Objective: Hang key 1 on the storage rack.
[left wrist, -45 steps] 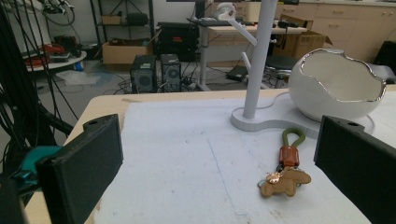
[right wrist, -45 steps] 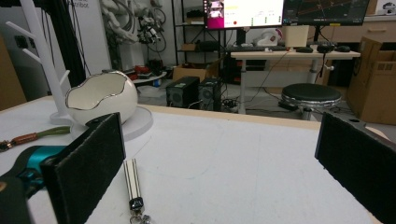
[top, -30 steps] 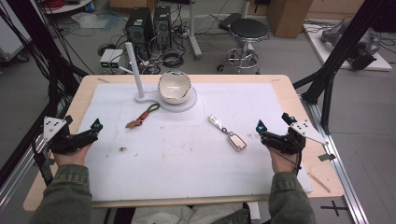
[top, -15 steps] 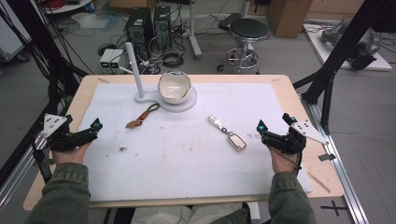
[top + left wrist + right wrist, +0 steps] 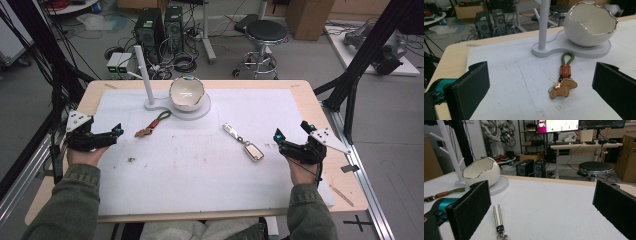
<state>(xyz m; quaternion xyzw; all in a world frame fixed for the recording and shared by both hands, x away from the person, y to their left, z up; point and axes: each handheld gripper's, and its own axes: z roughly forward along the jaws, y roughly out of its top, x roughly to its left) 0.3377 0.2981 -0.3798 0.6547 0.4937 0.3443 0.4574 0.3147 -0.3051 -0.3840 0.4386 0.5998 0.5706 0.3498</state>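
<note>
- Left gripper (image 5: 114, 133) rests at the counter's (image 5: 320, 107) left edge, jaws apart, empty, facing the horse keychain (image 5: 562, 81).
- Right gripper (image 5: 291, 136) (jaws wide too) sits beside the silver key fob (image 5: 245, 142).
- White eggshell bowl (image 5: 187, 93) stands on its stand.

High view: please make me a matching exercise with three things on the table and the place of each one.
Things:
1. bowl
2. horse keychain
3. silver keychain

Places:
A. flat on the mat near the right gripper
B. on the white stand, beside the post
C. flat on the mat, in front of the left gripper

Pairs: 1-B, 2-C, 3-A
</note>
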